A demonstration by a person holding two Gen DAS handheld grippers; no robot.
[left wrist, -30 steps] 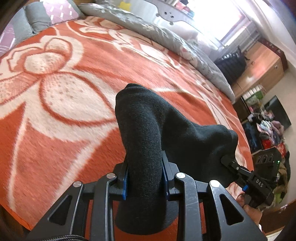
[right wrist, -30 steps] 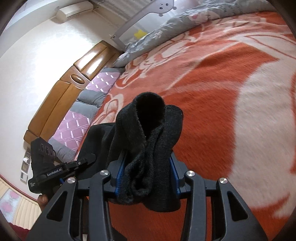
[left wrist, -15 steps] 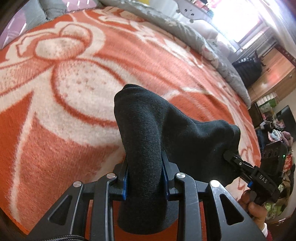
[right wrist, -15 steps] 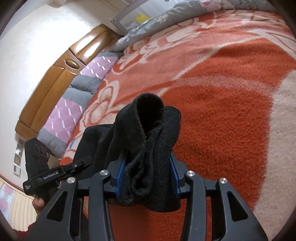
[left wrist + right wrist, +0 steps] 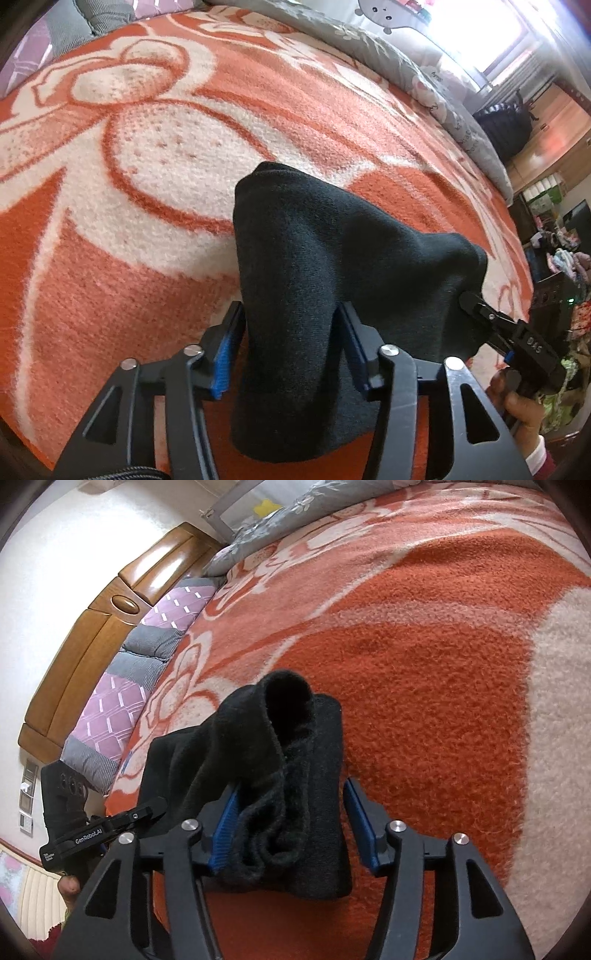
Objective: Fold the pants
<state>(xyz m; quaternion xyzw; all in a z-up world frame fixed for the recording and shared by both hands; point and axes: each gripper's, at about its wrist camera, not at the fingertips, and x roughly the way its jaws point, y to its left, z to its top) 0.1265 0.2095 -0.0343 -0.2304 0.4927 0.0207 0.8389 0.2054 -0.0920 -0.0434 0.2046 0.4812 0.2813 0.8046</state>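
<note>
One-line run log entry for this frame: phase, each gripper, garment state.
phase: releasing after fold | left gripper: open, black pants between fingers | right gripper: open around bunched fabric | surface: orange floral blanket

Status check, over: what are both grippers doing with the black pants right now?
Left hand-held gripper and right hand-held gripper: jaws parted, black pants bunched between. Orange blanket beneath. No obstruction seen.
</note>
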